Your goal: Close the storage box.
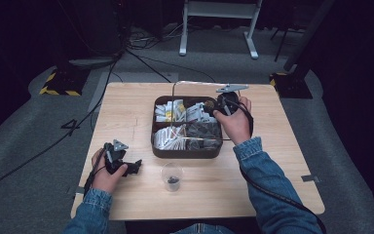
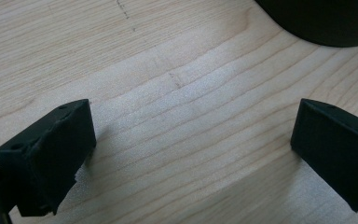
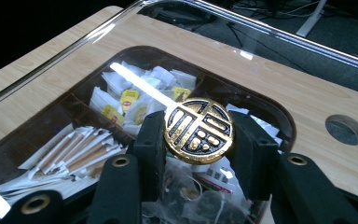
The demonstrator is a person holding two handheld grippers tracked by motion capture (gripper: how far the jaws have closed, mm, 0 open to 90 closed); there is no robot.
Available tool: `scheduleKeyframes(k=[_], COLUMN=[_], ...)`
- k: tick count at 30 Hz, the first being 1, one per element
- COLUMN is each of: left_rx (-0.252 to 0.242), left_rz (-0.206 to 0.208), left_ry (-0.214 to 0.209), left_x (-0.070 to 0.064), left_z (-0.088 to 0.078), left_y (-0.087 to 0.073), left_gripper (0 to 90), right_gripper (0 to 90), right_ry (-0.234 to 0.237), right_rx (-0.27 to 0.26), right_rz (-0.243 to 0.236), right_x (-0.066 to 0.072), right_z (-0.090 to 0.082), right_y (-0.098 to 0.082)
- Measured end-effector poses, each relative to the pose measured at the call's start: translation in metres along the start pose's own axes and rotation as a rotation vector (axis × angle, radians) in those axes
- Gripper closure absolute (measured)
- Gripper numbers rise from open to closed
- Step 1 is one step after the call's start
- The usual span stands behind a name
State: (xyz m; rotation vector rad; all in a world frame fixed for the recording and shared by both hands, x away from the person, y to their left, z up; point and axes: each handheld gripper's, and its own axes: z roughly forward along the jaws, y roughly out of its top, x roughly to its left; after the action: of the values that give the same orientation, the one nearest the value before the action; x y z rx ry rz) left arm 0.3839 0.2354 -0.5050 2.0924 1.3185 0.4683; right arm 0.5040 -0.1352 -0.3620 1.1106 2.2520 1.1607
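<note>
both claws differ: right claw (image 3: 198, 140) grips gold knob (image 3: 199, 130), left claw (image 2: 191, 154) released.

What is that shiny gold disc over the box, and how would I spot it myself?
Start at the wooden table and find the dark compartment box of packets in its middle. Over the box's right side, the right hand-held gripper clamps a round knob on a clear lid. It is the one gold and black embossed piece among white paper sachets.

L gripper (image 1: 132, 168) rests low by the table's near-left edge, jaws wide apart. R gripper (image 1: 209, 110), arm stretched fwd, jaws clamped on sth round.
</note>
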Motion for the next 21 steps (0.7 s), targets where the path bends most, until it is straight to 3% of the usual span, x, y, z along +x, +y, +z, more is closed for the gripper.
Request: scheduleKeyframes(k=[4,10,21], left_rx=[-0.001,0.001,0.002], left_rz=[0.001,0.004,0.005], left_ry=[0.000,-0.002,-0.001], left_x=[0.000,0.000,0.000], left_z=[0.000,0.000,0.000], left_y=[0.000,0.000,0.000], left_gripper=[0.3,0.2,0.3], right_gripper=[58.4,58.4,58.4], right_ry=[0.005,0.050,0.048], right_rx=[0.001,0.020,0.045], right_rz=[-0.012,0.011,0.007], right_x=[0.005,0.012,0.026], right_z=[0.004,0.016,0.039], right_y=[0.005,0.006,-0.001])
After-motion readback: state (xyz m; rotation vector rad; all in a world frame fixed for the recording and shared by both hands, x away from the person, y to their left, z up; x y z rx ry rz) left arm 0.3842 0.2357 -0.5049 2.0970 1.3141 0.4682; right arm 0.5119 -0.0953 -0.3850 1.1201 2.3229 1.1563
